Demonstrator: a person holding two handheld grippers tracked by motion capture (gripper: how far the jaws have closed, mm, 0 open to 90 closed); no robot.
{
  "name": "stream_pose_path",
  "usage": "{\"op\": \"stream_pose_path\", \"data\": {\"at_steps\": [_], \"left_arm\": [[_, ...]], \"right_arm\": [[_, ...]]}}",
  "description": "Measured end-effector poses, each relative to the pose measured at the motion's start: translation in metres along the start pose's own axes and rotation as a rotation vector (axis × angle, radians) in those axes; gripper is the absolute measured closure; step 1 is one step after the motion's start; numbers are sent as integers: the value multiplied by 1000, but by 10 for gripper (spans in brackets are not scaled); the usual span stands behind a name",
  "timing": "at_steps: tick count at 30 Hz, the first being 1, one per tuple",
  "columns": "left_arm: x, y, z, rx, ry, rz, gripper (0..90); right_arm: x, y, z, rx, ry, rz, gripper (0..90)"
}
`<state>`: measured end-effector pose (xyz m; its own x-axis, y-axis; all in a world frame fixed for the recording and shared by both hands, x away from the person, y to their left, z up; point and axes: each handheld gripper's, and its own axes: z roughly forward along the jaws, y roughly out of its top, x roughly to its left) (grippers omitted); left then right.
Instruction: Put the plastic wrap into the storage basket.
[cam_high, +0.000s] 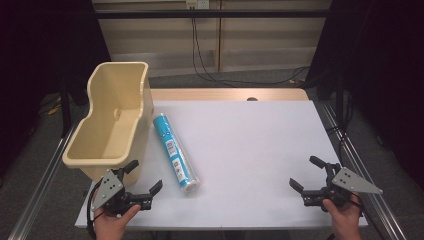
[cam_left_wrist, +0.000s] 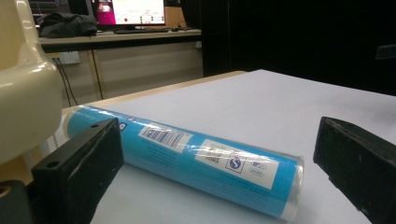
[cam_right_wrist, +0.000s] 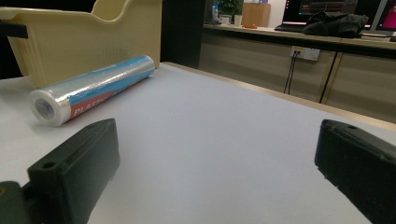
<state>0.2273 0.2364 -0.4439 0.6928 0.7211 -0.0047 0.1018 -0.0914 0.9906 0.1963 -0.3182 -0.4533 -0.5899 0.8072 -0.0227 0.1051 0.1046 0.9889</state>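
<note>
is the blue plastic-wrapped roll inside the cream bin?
No, the blue plastic-wrapped roll lies on the white table beside the cream plastic bin.

Cream bin and blue roll on a white desk.

Lies along the desk's (cam_high: 250, 145) left side: a blue, film-wrapped roll (cam_high: 175, 153) with a barcode label, one end toward the far edge, the other toward the near edge. Stands just beside it at the far left corner, overhanging the left edge: an open, empty cream plastic bin (cam_high: 112, 120). Beyond the far edge, dark cables (cam_high: 200, 60) down a pale wall.
</note>
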Motion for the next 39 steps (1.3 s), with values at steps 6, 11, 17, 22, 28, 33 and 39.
{"op": "stream_pose_path", "data": {"at_steps": [6,11,17,22,28,33,39], "left_arm": [[-3,2,1,-11,1,-6,15],[-5,4,2,-8,6,-6,15],[-11,9,7,-7,-5,5,15],[-15,11,11,-3,-9,5,15],[-16,13,18,14,-14,-8,15],[-18,15,24,15,-15,-19,15],[-21,17,33,36,-29,-24,15]], "right_arm": [[1,1,0,-3,0,-2,0],[2,2,2,-4,6,-7,0],[3,2,4,-1,15,-12,0],[4,3,7,1,24,-21,0],[5,2,7,4,29,-25,0],[5,3,6,4,29,-25,0],[5,4,5,-3,19,-17,0]]}}
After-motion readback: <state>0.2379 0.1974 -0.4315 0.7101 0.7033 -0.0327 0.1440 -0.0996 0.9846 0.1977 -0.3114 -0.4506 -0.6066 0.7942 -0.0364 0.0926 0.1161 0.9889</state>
